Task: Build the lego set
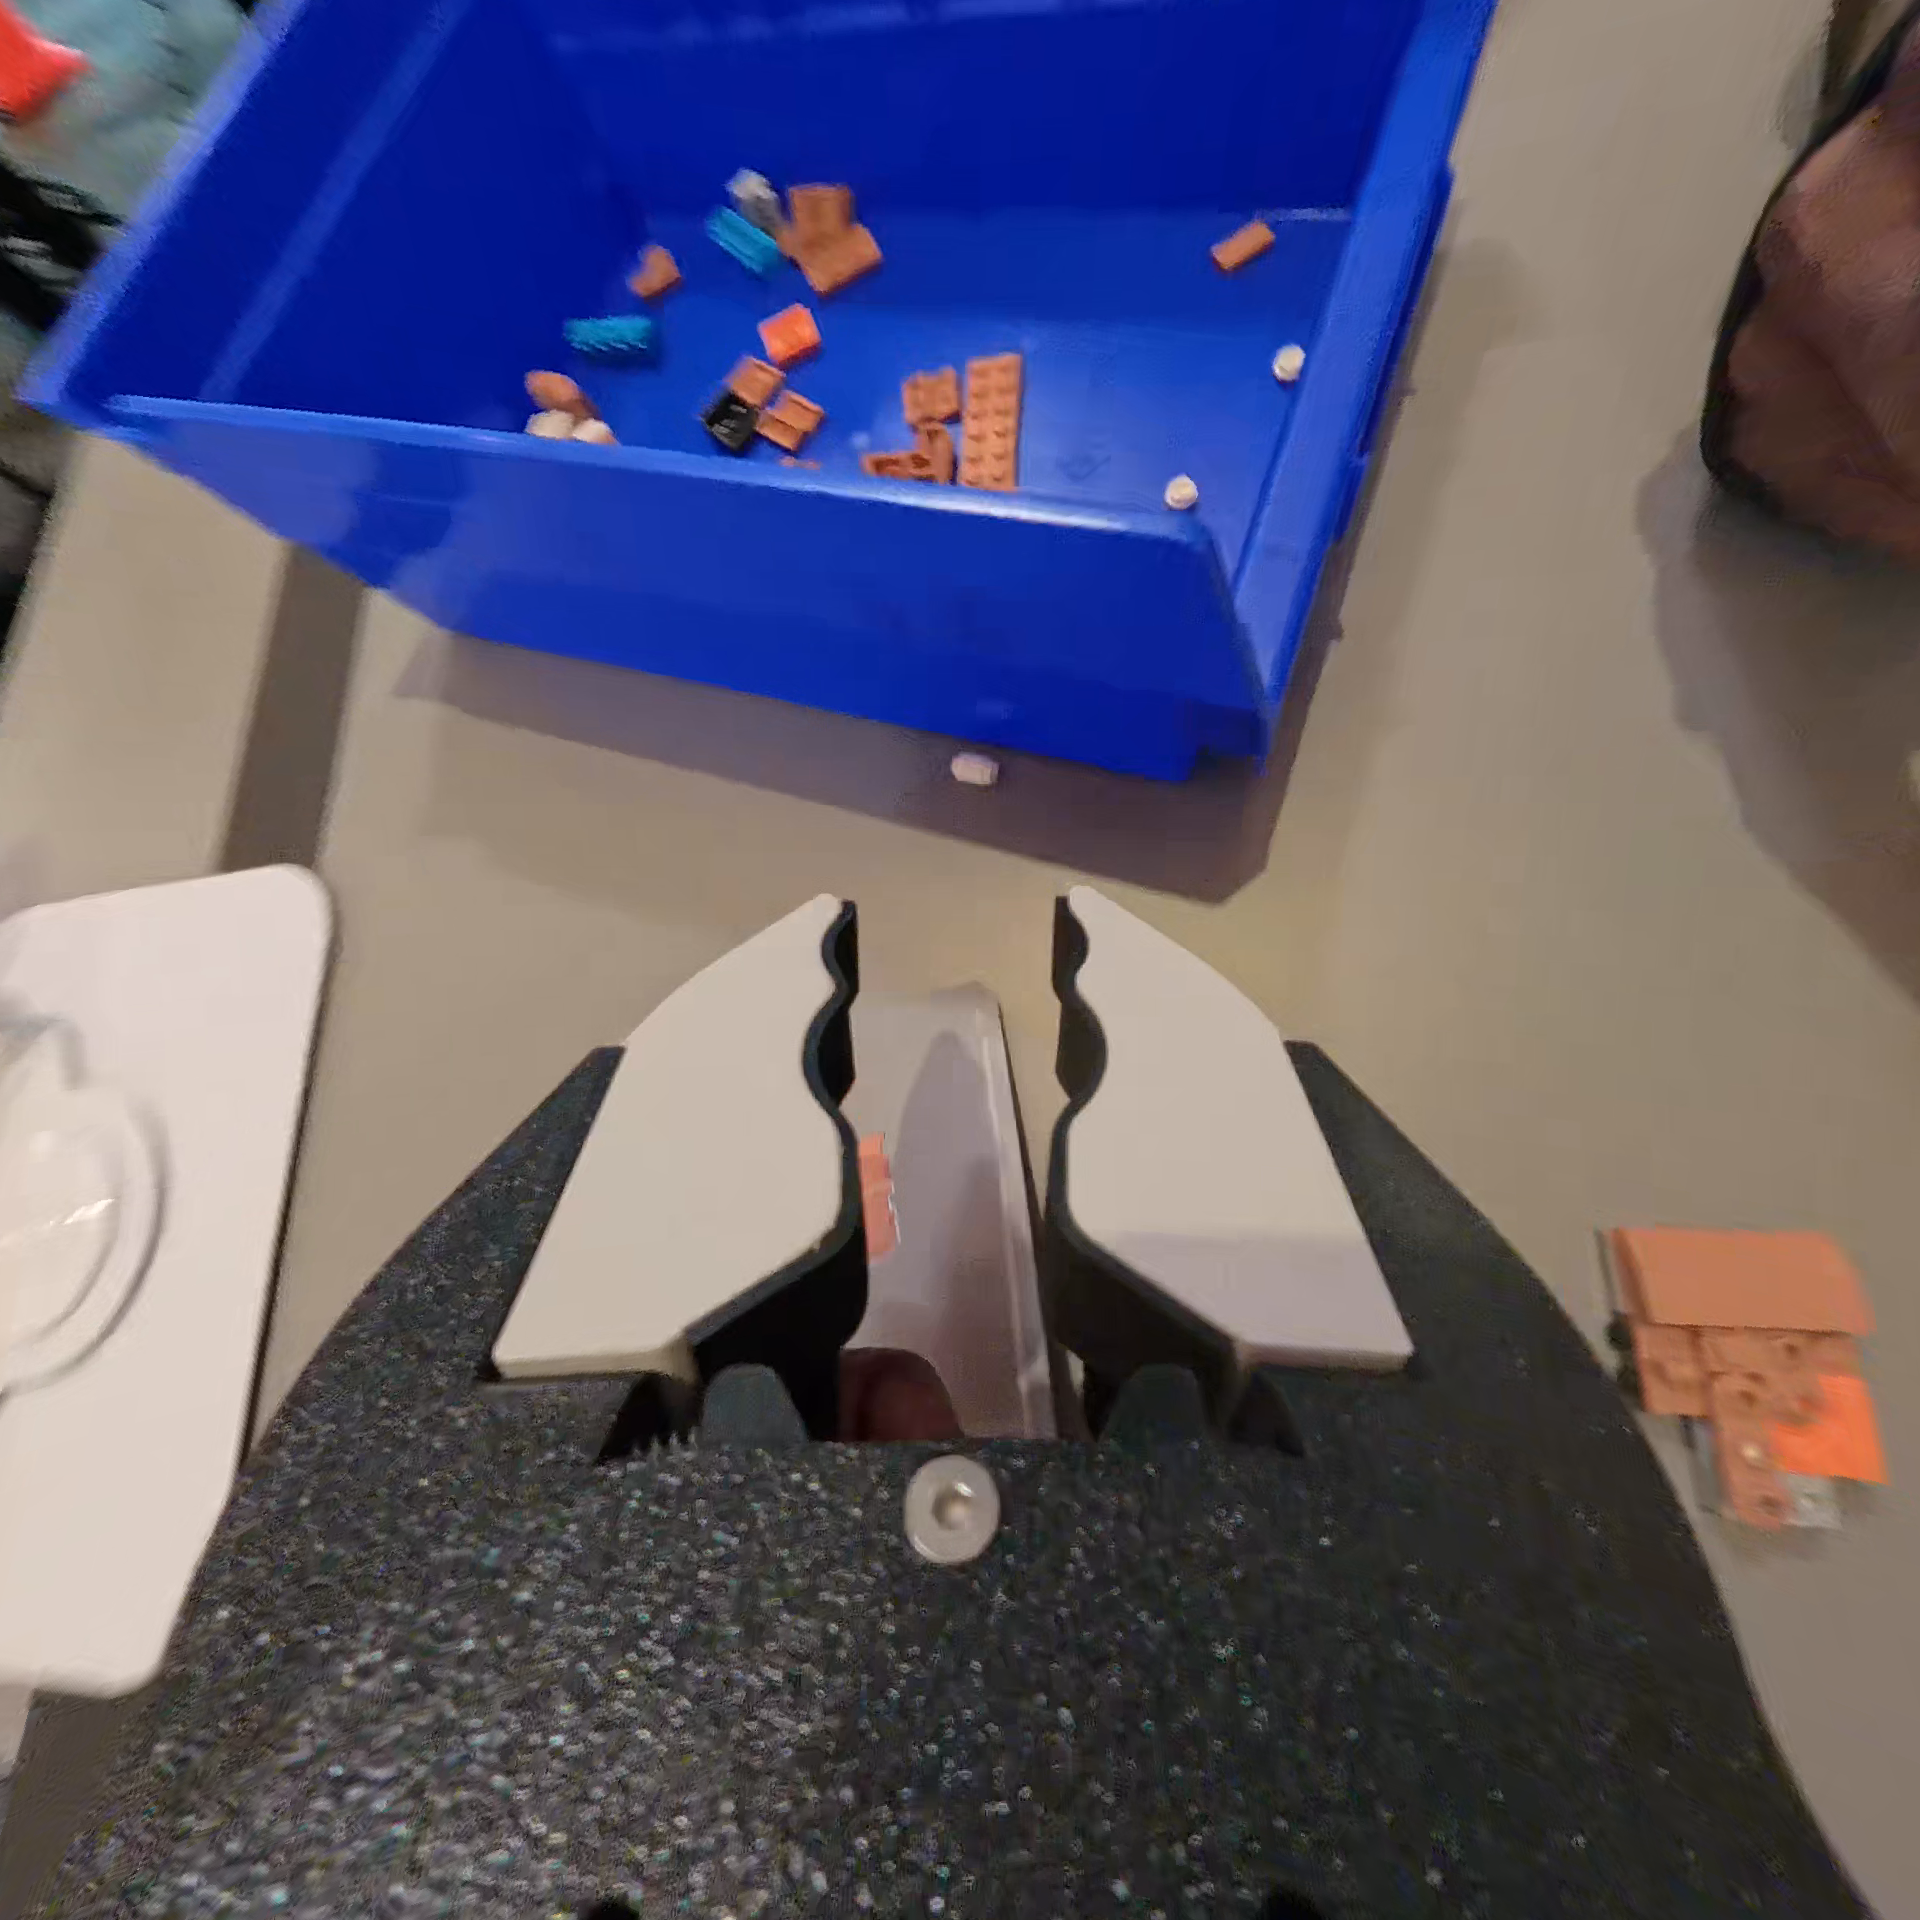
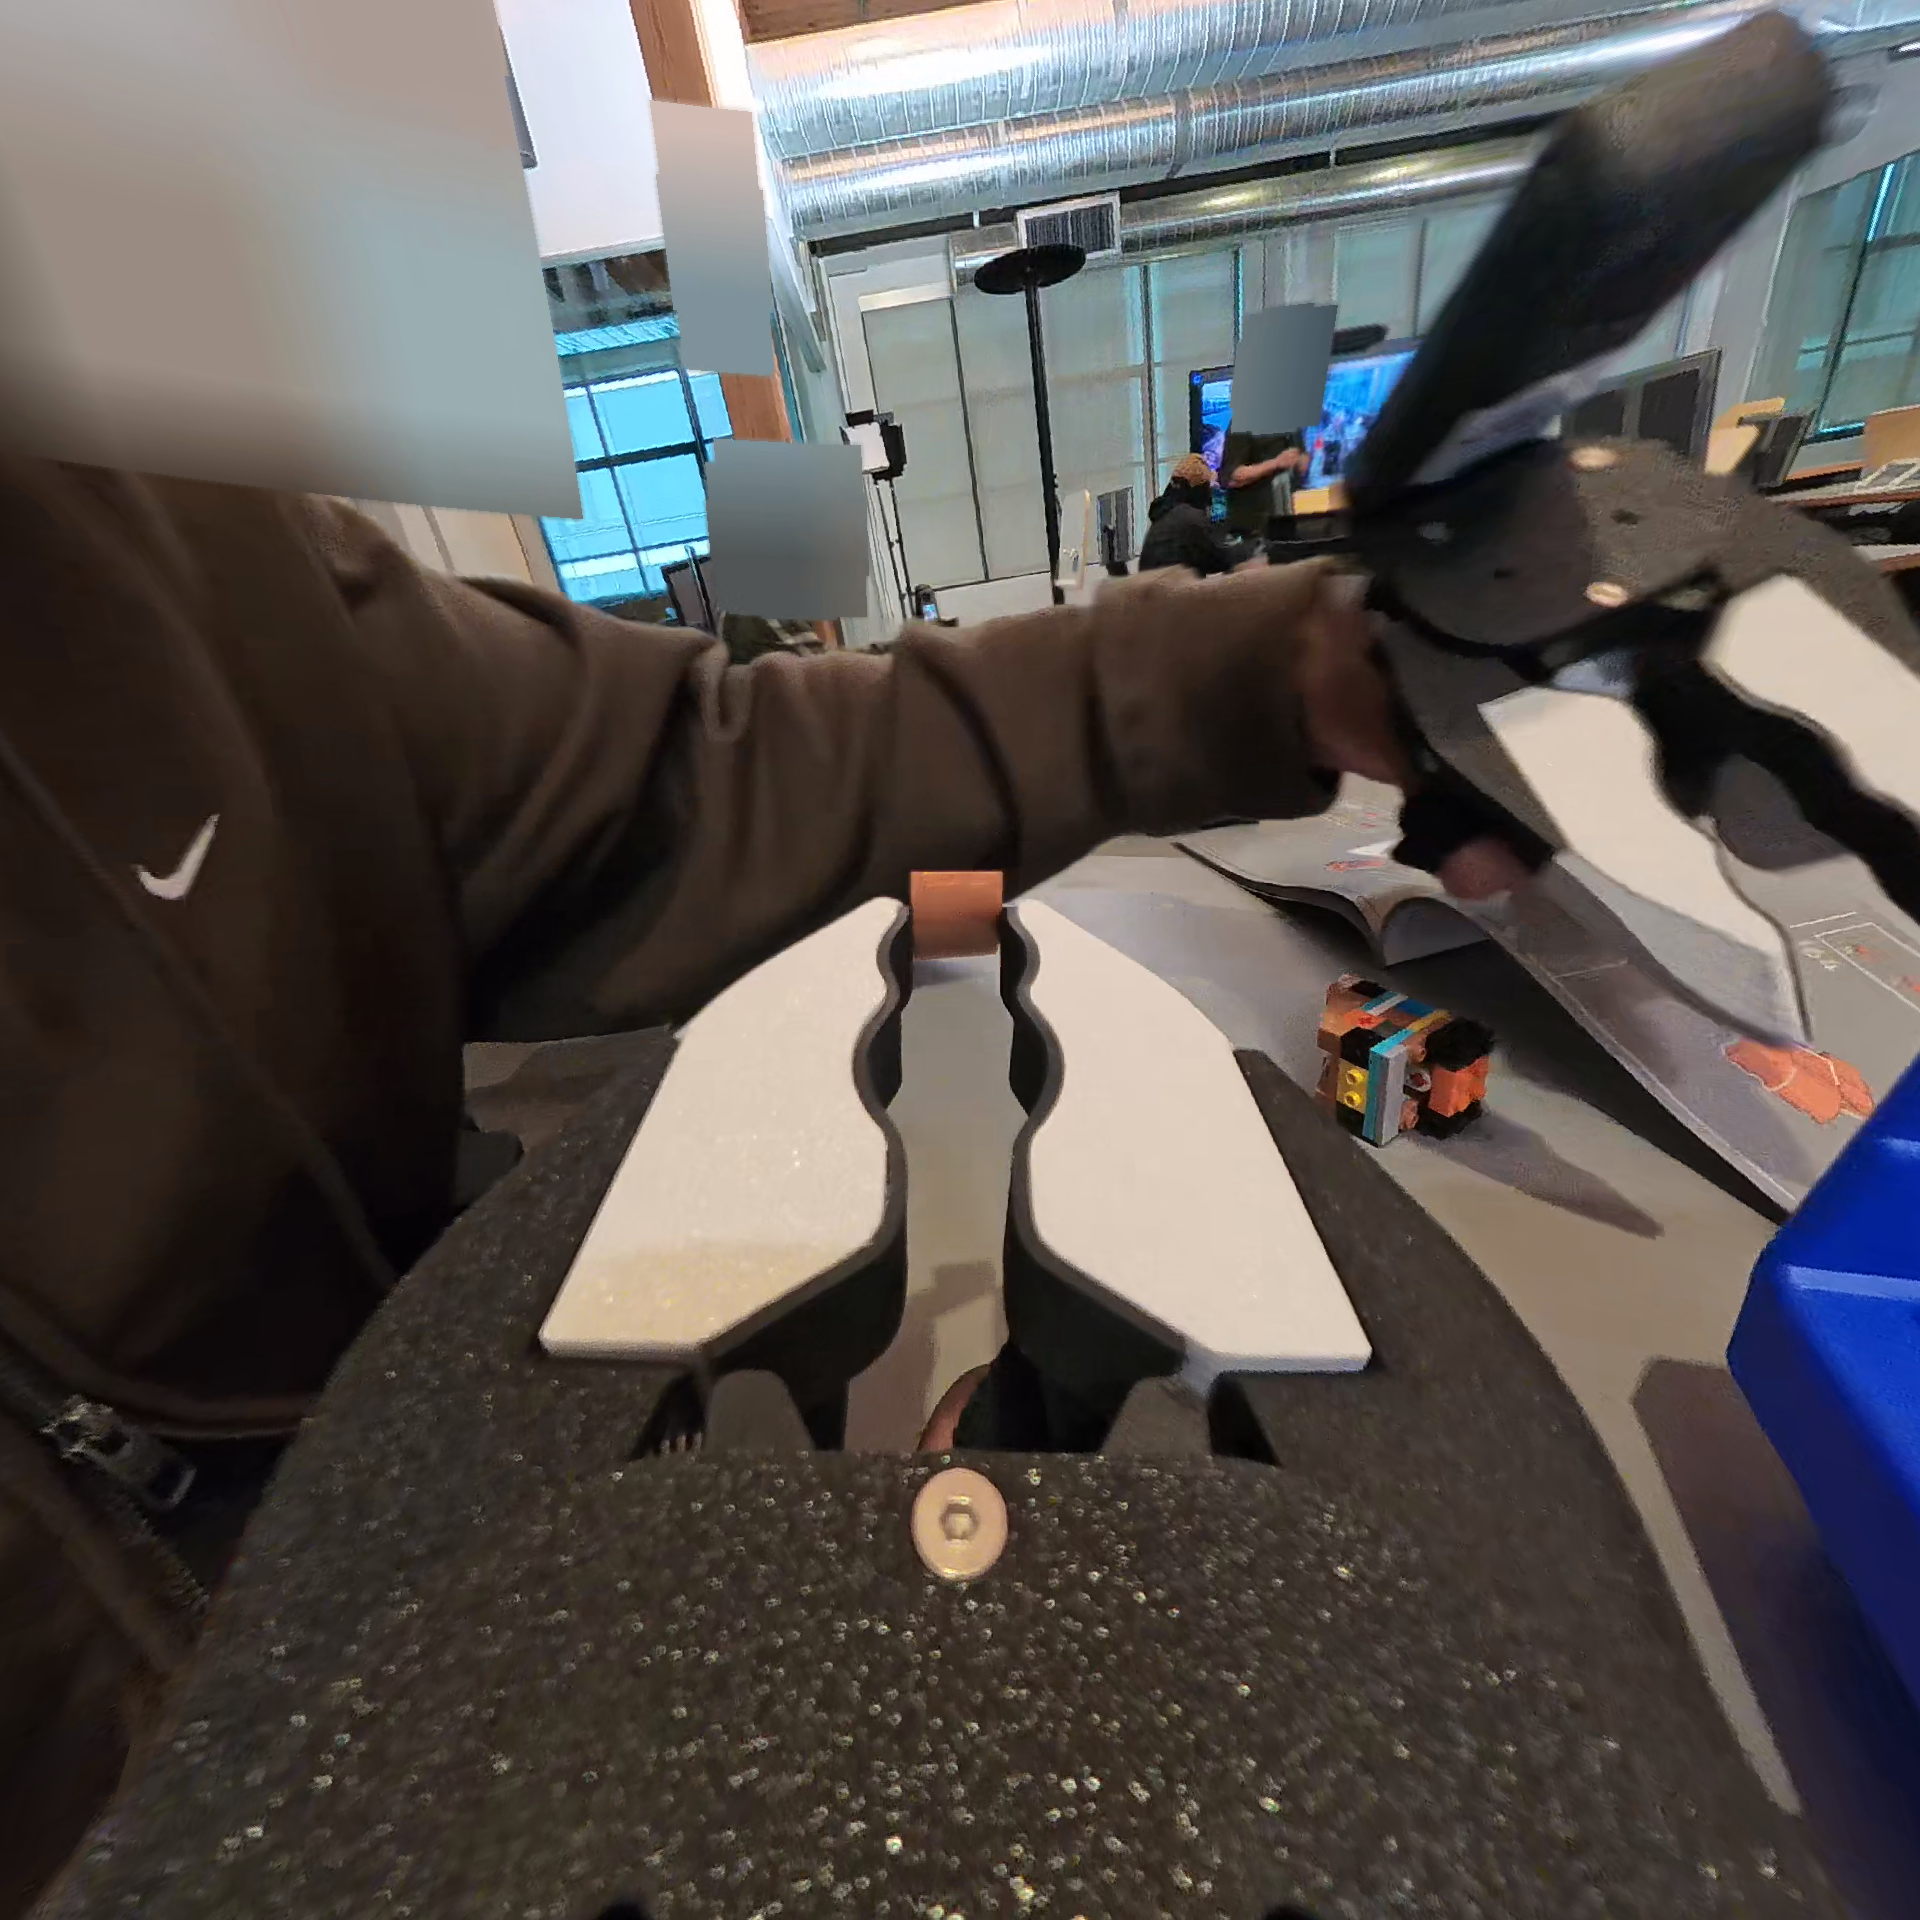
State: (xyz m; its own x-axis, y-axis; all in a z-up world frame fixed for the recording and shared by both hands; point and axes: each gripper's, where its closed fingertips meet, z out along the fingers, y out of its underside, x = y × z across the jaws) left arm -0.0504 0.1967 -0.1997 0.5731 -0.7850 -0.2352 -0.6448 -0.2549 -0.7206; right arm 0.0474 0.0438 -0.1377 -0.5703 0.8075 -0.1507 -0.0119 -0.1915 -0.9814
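Blue bin (image 1: 831, 582), orange-brown bricks (image 1: 987, 416)

One blue plastic bin (image 1: 727, 582), two teal ridged bricks (image 1: 613, 335), one open paper instruction booklet (image 2: 1382, 914).

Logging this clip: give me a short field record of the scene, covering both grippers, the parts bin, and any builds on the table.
left gripper: open, empty, above the table short of the bin
right gripper: shut on brown brick, raised
blue bin: loose, mostly brown bricks inside
flat brown assembly: on table, right of left gripper
small multicoloured build: on table beside open instruction booklet
stray pale piece: on table against bin front
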